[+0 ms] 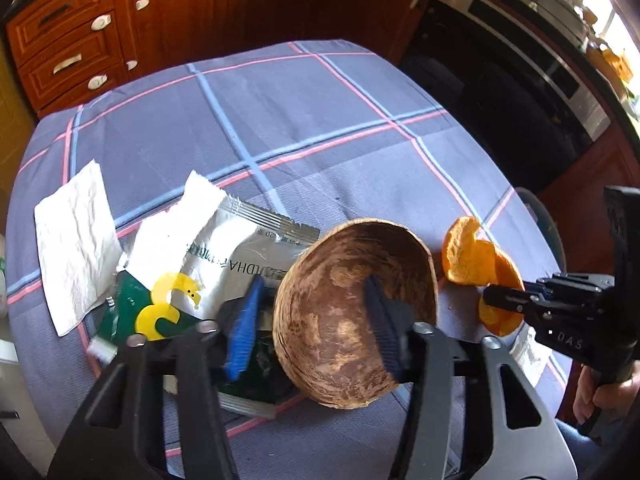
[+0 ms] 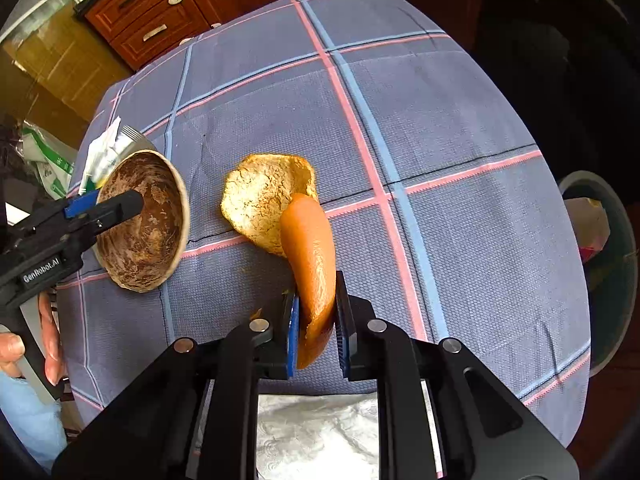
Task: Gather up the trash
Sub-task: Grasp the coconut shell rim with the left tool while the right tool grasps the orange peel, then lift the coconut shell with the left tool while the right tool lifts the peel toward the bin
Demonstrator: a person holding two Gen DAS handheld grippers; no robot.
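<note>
The right hand-held gripper [image 2: 316,320] is pinched on a curl of orange peel [image 2: 310,264], evidently to lift it as trash. Beside the peel, the coconut shell [image 1: 352,312] is straddled at its wall by the left hand-held gripper [image 1: 316,320], one pad inside, one outside. Wrappers [image 1: 224,248] lie beyond the shell on the table [image 1: 320,128].

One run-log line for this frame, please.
left tongs: on coconut shell wall | right tongs: shut on orange peel | wrappers: on table
</note>
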